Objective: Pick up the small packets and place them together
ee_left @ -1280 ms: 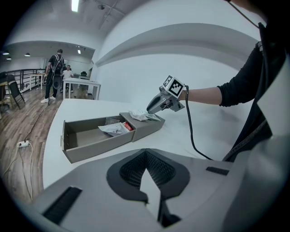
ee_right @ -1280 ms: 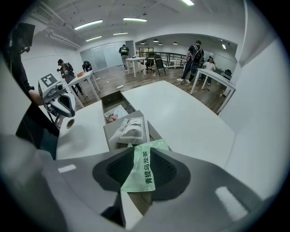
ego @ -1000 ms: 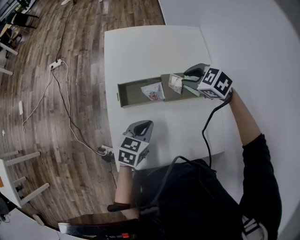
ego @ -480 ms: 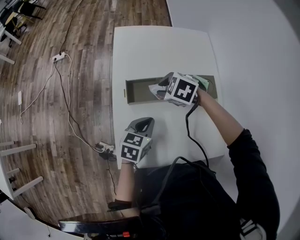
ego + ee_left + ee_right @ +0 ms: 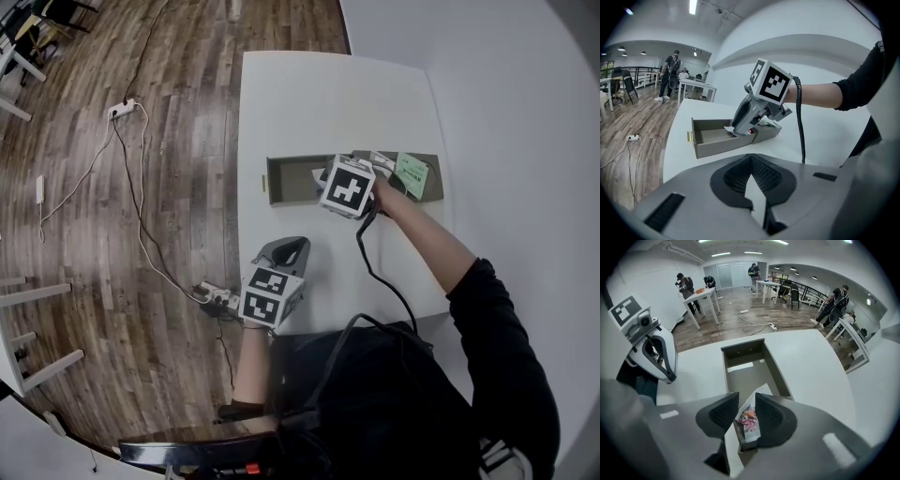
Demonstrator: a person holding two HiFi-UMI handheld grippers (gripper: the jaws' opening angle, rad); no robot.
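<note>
A long grey tray (image 5: 289,184) lies across the white table (image 5: 309,94). My right gripper (image 5: 324,178) points steeply down into its middle. A white packet with pink print (image 5: 749,420) lies between the open jaws, and the pads are not pressing on it. A green packet (image 5: 411,174) and another white packet (image 5: 380,159) sit at the tray's right end. My left gripper (image 5: 287,247) is shut and holds nothing, low over the table near its front edge. In the left gripper view the right gripper (image 5: 737,130) leans into the tray (image 5: 712,143).
The tray's left half (image 5: 751,373) is bare. The right gripper's black cable (image 5: 370,272) trails over the table's near side. A power strip (image 5: 122,109) and its cord lie on the wooden floor to the left. People and desks (image 5: 701,291) are far off.
My right gripper has moved left along the tray from its right end to the middle and come down over the pink-printed packet. The left gripper has barely shifted.
</note>
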